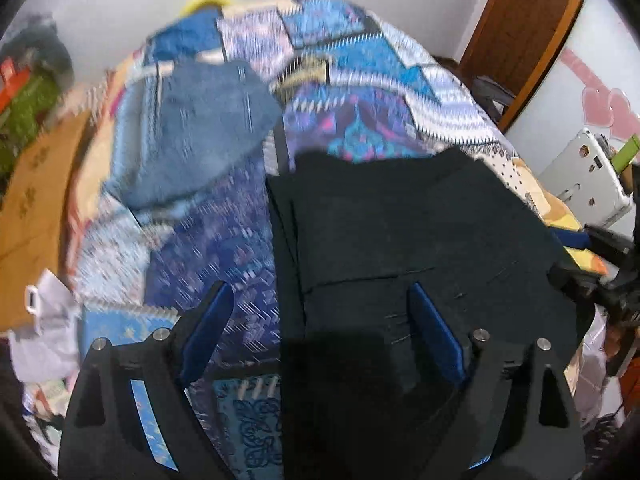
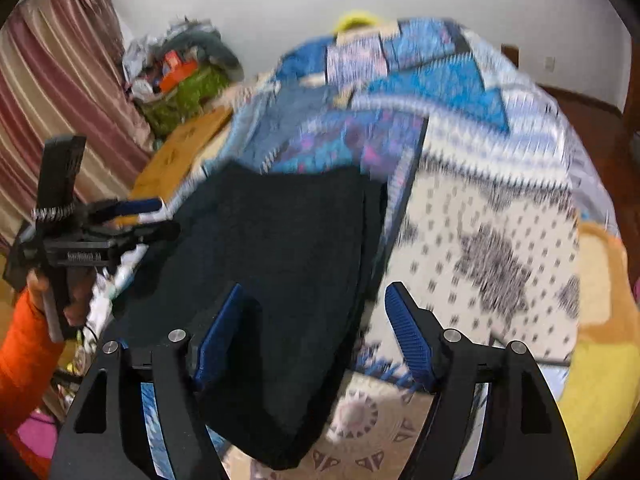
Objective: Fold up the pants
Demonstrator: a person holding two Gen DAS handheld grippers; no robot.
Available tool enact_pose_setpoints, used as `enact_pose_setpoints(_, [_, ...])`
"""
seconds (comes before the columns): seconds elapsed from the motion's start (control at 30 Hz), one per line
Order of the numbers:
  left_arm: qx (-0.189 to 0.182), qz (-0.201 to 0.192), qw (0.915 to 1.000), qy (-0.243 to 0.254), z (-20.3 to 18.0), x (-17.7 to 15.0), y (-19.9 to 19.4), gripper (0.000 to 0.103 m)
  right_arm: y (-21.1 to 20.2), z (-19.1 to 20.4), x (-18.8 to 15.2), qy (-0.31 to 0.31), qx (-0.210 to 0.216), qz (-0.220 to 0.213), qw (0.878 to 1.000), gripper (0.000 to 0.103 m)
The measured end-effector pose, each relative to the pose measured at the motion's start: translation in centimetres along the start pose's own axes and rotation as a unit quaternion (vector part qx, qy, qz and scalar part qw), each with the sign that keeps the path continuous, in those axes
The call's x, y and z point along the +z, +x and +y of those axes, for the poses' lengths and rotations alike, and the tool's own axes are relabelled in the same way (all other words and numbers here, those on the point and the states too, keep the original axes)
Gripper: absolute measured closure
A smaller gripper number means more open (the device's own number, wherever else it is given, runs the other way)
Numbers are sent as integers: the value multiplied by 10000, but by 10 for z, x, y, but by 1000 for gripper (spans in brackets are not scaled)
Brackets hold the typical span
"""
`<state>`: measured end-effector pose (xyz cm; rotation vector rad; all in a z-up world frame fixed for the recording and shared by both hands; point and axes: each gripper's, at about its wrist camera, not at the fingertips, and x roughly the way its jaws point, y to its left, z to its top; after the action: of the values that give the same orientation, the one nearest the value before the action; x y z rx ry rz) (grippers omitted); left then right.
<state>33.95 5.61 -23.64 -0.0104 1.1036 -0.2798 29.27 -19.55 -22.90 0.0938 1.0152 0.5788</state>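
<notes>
Black pants (image 1: 420, 224) lie folded into a thick rectangular stack on the bed, on top of a blue patchwork bedspread (image 1: 224, 240). Layered edges show along the stack's left side in the left wrist view. Its long axis runs from the near edge of the bed away toward the far wall; which end holds the waistband cannot be told, the cloth being dark and the frames blurred.

Left tongs (image 1: 320, 304): released, blue pads spread wide, straddling the left edge of the stack from above, nothing gripped. Right tongs (image 2: 316, 300): also released, fingers wide apart over the stack's right edge, nothing between them.

A pair of blue jeans (image 1: 200, 128) lies farther up the bed, left of the black stack and apart from it.
</notes>
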Motion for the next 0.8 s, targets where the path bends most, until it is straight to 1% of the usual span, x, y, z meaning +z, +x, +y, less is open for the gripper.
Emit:
enact_pose_setpoints(0.07, [-231,143,9994,-196,5,1,9,11,5,-5,-3,138,104,39,9998,33])
enact_pose_setpoints(0.13, [-237,183,9994,-179,7,3,14,4,11,-13,-1,345,295,118,9989,30])
enact_pose_setpoints(0.2, [-235,250,9994,-91,5,8,22,4,23,-19,3,436,419,298,9977,28])
enact_pose_setpoints(0.23, [-307,333,9989,-97,6,11,27,2,28,-20,5,474,485,366,9970,28])
enact_pose_setpoints(0.27, [-403,417,9982,-143,6,14,33,2,33,-23,9,519,559,417,9962,28])
enact_pose_setpoints(0.47, [-906,729,9927,-336,7,26,52,2,46,-24,18,493,701,570,9947,28])
enact_pose_setpoints(0.57, [-1027,801,9910,-318,2,29,58,2,49,-16,23,324,669,642,9952,37])
enact_pose_setpoints(0.6, [-1023,802,9912,-251,-1,30,58,4,50,-15,24,306,682,659,9950,44])
enact_pose_setpoints(0.67, [-949,727,9927,-147,-9,30,56,9,51,-13,26,298,705,704,9946,49])
enact_pose_setpoints(0.7, [-926,690,9932,-128,-10,31,54,13,50,-12,26,273,708,707,9946,53])
enact_pose_setpoints(0.73, [-906,626,9938,-117,-10,30,51,18,48,-12,26,252,699,690,9949,60])
enact_pose_setpoints(0.77, [-892,543,9945,-110,-10,29,48,21,46,-11,26,240,699,651,9951,63])
enact_pose_setpoints(0.8, [-887,437,9950,-113,-10,27,42,28,44,-11,26,235,687,609,9955,70])
